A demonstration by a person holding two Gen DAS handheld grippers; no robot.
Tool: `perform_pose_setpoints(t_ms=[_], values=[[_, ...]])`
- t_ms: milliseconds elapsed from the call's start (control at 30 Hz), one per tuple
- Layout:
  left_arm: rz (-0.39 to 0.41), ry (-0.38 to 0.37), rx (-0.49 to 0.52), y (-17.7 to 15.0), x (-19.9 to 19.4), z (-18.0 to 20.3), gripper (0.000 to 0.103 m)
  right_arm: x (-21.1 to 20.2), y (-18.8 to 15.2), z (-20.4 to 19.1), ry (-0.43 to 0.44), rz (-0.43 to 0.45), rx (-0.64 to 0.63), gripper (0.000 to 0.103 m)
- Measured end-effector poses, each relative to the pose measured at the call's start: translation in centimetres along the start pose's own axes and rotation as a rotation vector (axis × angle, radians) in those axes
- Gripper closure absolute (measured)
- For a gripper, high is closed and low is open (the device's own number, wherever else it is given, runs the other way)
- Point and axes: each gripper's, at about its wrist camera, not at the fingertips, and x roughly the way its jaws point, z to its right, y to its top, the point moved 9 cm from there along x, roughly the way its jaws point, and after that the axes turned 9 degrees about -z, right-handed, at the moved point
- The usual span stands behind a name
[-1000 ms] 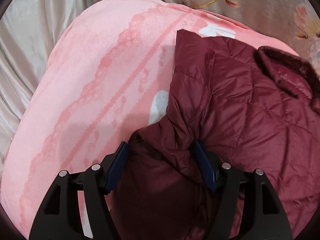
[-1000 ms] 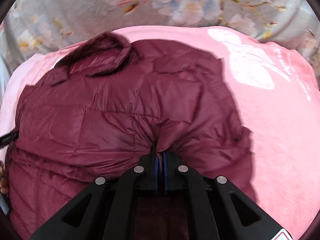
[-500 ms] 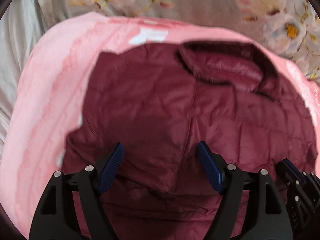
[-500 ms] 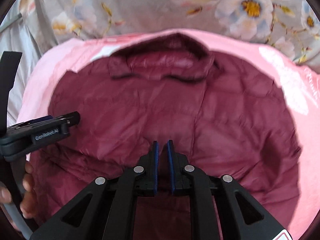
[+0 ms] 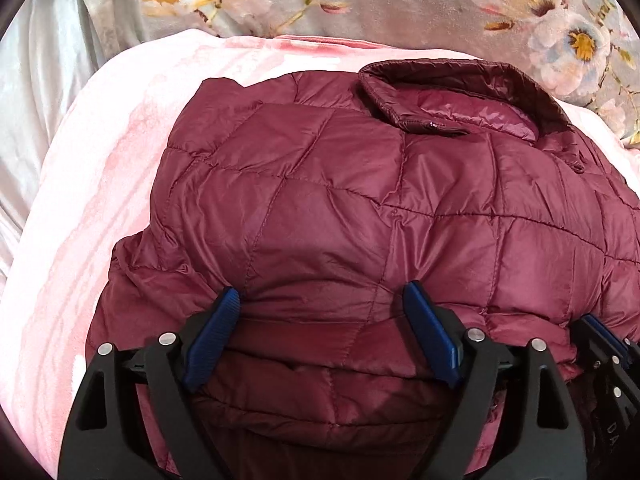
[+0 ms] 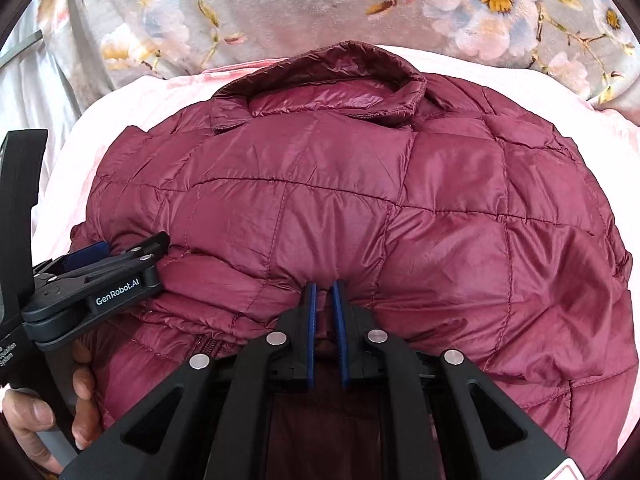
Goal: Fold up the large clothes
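Now, letting the fold go and setting it square

I judge the step in hand to be the release after the lower half of the jacket (image 5: 360,184) was brought up over its upper half. The left tongs (image 5: 322,289) stand wide; their jaws have just been opening, and the doubled edge of the jacket bulges up between the pads without being pressed by them. The right tongs (image 6: 324,285) are narrow, only a thin gap showing. Creases in the quilting run toward their tips, but I cannot tell whether a pinch of fabric sits between the pads.

To do this well, I would part the right tongs fully before lifting either side, so nothing drags the top layer back. Then I would draw both away low and straight toward me. The puffy shell looks springy and slick, so I expect the fold to creep open; a light press along the near edge should flatten it.

The jacket lies folded on the pink blanket (image 5: 100,184), with its collar (image 5: 460,96) at the far end, near the floral cover (image 5: 400,0). Its near folded edge sits right at both pairs of tongs, left tongs toward the left part of that edge, right tongs about midway. The two are close side by side, and the hand (image 6: 60,400) holding the left tool shows at the jacket's near left corner
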Motion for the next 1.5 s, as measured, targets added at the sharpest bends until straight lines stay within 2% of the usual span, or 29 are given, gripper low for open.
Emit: perform_pose_setpoints(t_ms=[600, 733, 833, 900, 933, 1000, 1033, 1100, 1167, 1267, 1367, 1400, 1433, 1467, 1500], values=[[0.002, 0.008, -0.001, 0.1, 0.2, 0.0, 0.018, -0.1, 0.0, 0.0, 0.014, 0.003, 0.008, 0.092], [0.000, 0.004, -0.005, 0.1, 0.2, -0.1, 0.017, -0.1, 0.0, 0.1, 0.050, 0.002, 0.028, 0.092], [-0.012, -0.053, -0.029, 0.4, -0.1, -0.5, 0.017, -0.6, 0.1, 0.5, 0.133, -0.012, 0.080, 0.089], [-0.031, -0.154, -0.071, 1.0, -1.0, -1.0, 0.019, -1.8, 0.9, 1.1, 0.206, -0.022, 0.138, 0.083], [-0.035, -0.216, -0.103, 1.9, -1.8, -1.3, 0.019, -2.8, 1.8, 1.5, 0.236, 0.000, 0.167, 0.080], [-0.024, -0.292, -0.141, 4.1, -3.2, -1.7, 0.019, -4.2, 3.9, 2.5, 0.257, 0.045, 0.216, 0.060], [-0.015, -0.315, -0.152, 5.5, -3.7, -1.7, 0.019, -4.6, 5.2, 3.2, 0.265, 0.061, 0.253, 0.056], [-0.027, -0.358, -0.167, 8.3, -3.7, -1.1, 0.019, -4.3, 7.3, 4.1, 0.306, 0.074, 0.326, 0.054], [-0.081, -0.398, -0.214, 10.5, -2.1, -0.3, 0.019, -3.2, 8.9, 5.1, 0.349, 0.071, 0.414, 0.054], [-0.167, -0.455, -0.236, 12.1, 0.5, 1.6, 0.019, -0.6, 10.0, 6.2, 0.440, 0.029, 0.557, 0.054], [-0.206, -0.466, -0.238, 12.7, 2.5, 3.1, 0.019, 1.1, 11.0, 6.5, 0.491, 0.008, 0.613, 0.055], [-0.214, -0.459, -0.239, 12.8, 2.9, 3.2, 0.025, 1.5, 11.3, 6.3, 0.494, 0.004, 0.611, 0.058], [-0.226, -0.450, -0.241, 12.8, 3.3, 3.3, 0.041, 1.7, 11.7, 6.4, 0.494, -0.001, 0.605, 0.061], [-0.240, -0.442, -0.237, 12.9, 3.9, 3.6, 0.050, 2.1, 11.9, 5.9, 0.476, -0.015, 0.579, 0.076], [-0.264, -0.433, -0.220, 12.7, 4.5, 3.9, 0.071, 2.3, 12.0, 5.8, 0.441, -0.030, 0.543, 0.093]])
